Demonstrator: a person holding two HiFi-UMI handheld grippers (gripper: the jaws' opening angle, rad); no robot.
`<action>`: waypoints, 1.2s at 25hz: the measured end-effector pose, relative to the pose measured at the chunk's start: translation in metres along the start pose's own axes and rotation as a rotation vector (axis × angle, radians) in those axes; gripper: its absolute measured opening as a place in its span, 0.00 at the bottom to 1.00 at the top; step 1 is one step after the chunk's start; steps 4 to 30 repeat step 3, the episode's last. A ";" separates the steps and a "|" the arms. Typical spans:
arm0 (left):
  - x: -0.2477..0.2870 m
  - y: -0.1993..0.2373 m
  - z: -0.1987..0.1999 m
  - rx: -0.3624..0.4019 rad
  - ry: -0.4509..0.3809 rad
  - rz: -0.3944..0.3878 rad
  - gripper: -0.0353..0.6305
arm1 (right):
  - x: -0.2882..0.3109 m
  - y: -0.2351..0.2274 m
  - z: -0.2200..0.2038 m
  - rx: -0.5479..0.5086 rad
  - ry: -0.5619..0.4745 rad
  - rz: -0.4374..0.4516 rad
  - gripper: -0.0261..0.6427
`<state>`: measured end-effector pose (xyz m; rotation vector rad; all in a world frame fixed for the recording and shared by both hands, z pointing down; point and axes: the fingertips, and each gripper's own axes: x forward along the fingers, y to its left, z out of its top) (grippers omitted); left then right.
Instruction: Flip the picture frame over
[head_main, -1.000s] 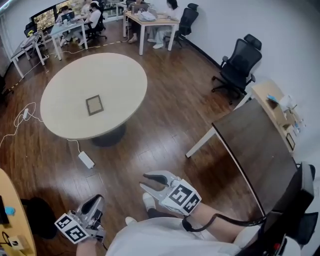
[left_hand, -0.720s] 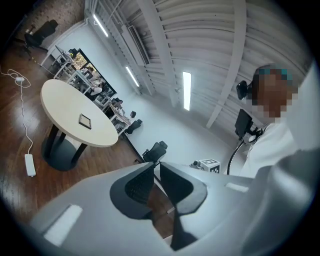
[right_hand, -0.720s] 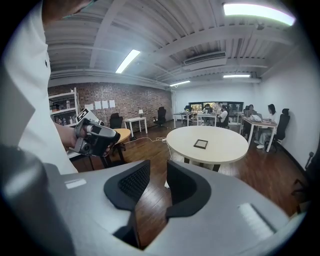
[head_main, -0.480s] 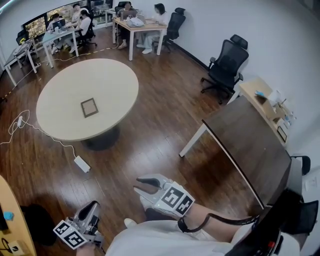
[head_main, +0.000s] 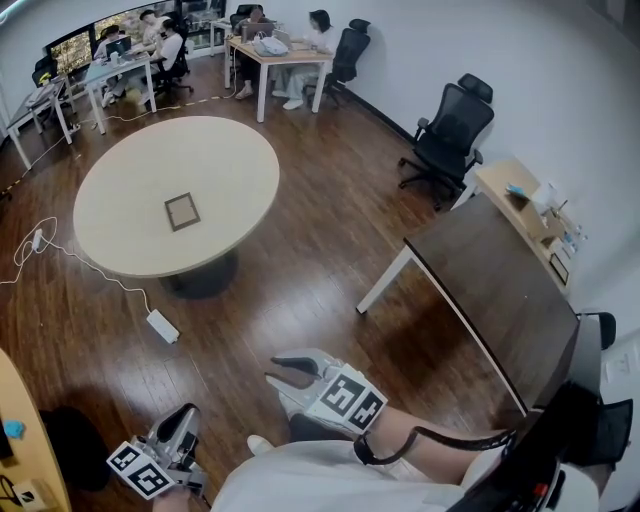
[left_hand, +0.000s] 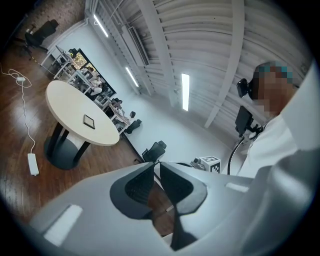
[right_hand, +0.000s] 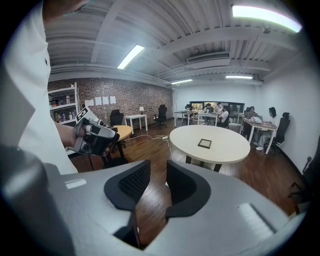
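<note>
- While one picture frame (head_main: 182, 211) is lying flat on one round table (head_main: 130, 230), two grippers are hovering well apart from it.
- Left gripper (head_main: 188, 413) is showing jaws together, empty.
- Right gripper (head_main: 279, 370) is showing jaws apart, empty.

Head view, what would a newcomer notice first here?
A pale round table fills the upper left, with a small frame lying alone near its middle. At the bottom edge, the right gripper hangs with jaws apart over the dark wood floor, well short of the table.
</note>
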<state>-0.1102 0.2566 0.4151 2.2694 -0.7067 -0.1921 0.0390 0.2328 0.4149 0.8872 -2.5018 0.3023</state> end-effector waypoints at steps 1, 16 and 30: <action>-0.002 0.002 0.000 0.000 0.000 0.001 0.11 | 0.002 0.001 0.001 -0.002 0.002 0.001 0.19; -0.006 0.006 0.000 0.000 0.002 0.001 0.11 | 0.008 0.004 0.003 -0.008 0.006 0.004 0.19; -0.006 0.006 0.000 0.000 0.002 0.001 0.11 | 0.008 0.004 0.003 -0.008 0.006 0.004 0.19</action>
